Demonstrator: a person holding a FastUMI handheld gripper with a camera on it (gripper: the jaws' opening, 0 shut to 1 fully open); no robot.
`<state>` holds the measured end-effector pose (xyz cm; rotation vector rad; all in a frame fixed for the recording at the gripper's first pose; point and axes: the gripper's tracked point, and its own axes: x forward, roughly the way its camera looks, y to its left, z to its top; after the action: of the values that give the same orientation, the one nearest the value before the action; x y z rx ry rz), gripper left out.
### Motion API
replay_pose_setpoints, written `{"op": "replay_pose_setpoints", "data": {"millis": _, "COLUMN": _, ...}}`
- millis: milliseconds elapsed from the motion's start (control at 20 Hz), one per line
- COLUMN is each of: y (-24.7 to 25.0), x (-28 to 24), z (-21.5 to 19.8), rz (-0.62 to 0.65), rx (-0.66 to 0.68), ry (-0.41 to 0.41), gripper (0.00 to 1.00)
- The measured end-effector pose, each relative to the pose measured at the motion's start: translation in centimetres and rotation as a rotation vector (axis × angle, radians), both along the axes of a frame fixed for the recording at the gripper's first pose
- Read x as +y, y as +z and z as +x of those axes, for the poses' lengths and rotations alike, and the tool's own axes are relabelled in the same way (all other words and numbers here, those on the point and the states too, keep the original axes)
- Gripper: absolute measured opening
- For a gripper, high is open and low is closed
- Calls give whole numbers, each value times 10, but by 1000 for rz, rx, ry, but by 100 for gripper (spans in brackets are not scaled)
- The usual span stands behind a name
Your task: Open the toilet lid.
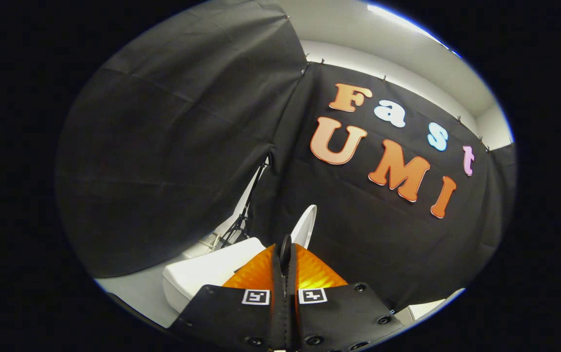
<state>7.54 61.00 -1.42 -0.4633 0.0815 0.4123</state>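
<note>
Gripper view: the gripper [285,252] has its jaws pressed together, empty, just before the raised glossy white oval toilet lid [306,226]; the white ceramic toilet tank [207,274] sits beside that lid.

White toilet lid [305,227], white toilet body [207,274]

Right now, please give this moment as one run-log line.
hand-held gripper: fingers closed together, gripping nothing | toilet lid: raised upright, just beyond fingertips | toilet: white, beside fingers | task: lid appears open
</note>
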Motion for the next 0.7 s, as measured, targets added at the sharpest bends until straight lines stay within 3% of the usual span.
{"op": "replay_pose_setpoints", "data": {"millis": 350, "y": -11, "x": 27, "z": -2, "rz": -21, "rx": 11, "ry": 22, "gripper": 8}}
{"op": "replay_pose_setpoints", "data": {"millis": 700, "y": -5, "x": 13, "z": 2, "rz": 10, "rx": 2, "ry": -43, "gripper": 9}}
